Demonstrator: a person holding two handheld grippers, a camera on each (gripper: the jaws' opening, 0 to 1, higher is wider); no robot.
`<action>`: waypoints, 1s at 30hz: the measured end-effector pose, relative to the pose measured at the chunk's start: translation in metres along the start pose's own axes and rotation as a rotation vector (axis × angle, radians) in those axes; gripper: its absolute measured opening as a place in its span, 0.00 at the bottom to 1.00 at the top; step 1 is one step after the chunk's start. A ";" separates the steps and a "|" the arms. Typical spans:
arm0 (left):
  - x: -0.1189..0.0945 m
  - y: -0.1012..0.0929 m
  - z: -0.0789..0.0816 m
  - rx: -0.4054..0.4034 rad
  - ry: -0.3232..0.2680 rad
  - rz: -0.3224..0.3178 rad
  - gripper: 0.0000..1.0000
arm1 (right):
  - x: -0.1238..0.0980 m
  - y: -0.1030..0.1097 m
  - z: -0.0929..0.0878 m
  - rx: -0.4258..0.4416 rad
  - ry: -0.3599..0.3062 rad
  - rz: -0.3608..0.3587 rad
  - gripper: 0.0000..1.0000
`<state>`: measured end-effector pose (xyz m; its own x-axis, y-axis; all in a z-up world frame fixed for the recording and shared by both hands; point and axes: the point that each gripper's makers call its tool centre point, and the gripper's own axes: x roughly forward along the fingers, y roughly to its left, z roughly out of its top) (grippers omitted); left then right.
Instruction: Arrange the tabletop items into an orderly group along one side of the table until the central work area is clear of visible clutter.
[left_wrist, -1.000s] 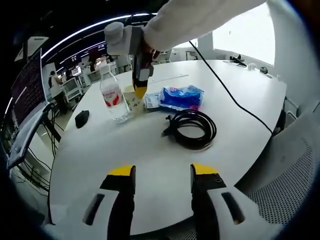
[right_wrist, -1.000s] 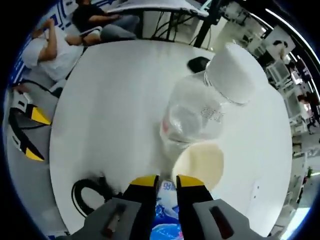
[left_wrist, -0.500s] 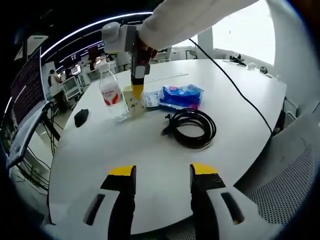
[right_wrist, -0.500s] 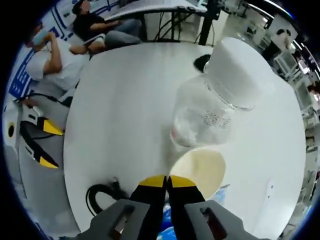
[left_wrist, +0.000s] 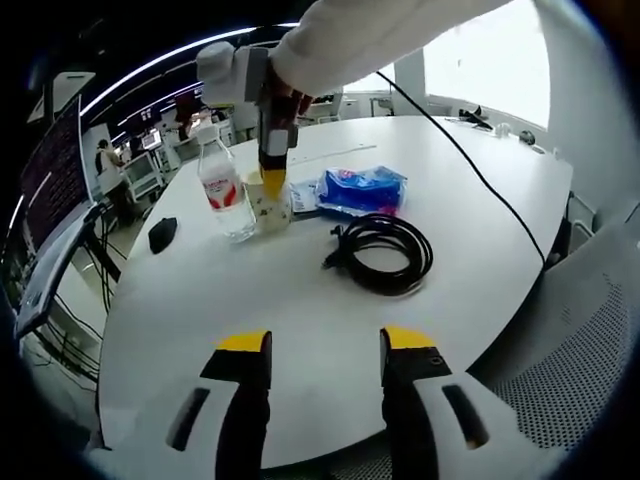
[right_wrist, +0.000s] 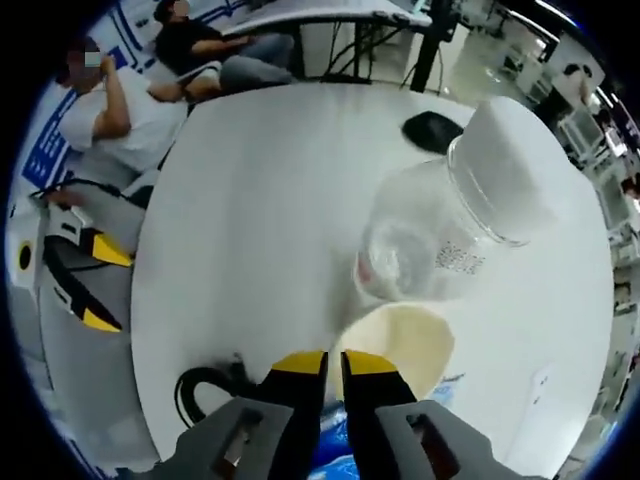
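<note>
clear plastic bottle (left_wrist: 224, 195), smooth white table (left_wrist: 300, 300)

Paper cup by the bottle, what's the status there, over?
Right gripper jaws nearly shut on paper cup rim. Cup touching water bottle. Left gripper open, idle. Black cable coil mid-table.

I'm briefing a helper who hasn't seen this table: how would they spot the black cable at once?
Start from the round white table and find the cluster toward its far side: a clear water bottle, a paper cup and a blue packet. The black cable lies nearer than these, coiled flat in a loop. It is the only dark, ring-shaped item there, unlike the small black object near the edge.
</note>
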<state>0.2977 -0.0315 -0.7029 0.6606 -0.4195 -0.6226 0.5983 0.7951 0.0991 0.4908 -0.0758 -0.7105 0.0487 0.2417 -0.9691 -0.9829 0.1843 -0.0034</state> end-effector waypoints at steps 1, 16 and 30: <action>0.000 0.000 0.000 0.000 0.000 0.000 0.43 | 0.000 0.000 0.001 0.000 -0.003 -0.002 0.11; 0.001 -0.002 -0.002 0.011 0.013 -0.007 0.44 | -0.013 -0.007 -0.003 -0.018 -0.106 -0.125 0.30; 0.001 -0.005 -0.002 0.024 0.017 -0.014 0.45 | -0.053 -0.005 -0.010 0.160 -0.333 -0.268 0.58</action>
<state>0.2949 -0.0351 -0.7059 0.6443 -0.4227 -0.6374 0.6181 0.7786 0.1085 0.4914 -0.0993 -0.6613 0.3775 0.4537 -0.8072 -0.8894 0.4203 -0.1797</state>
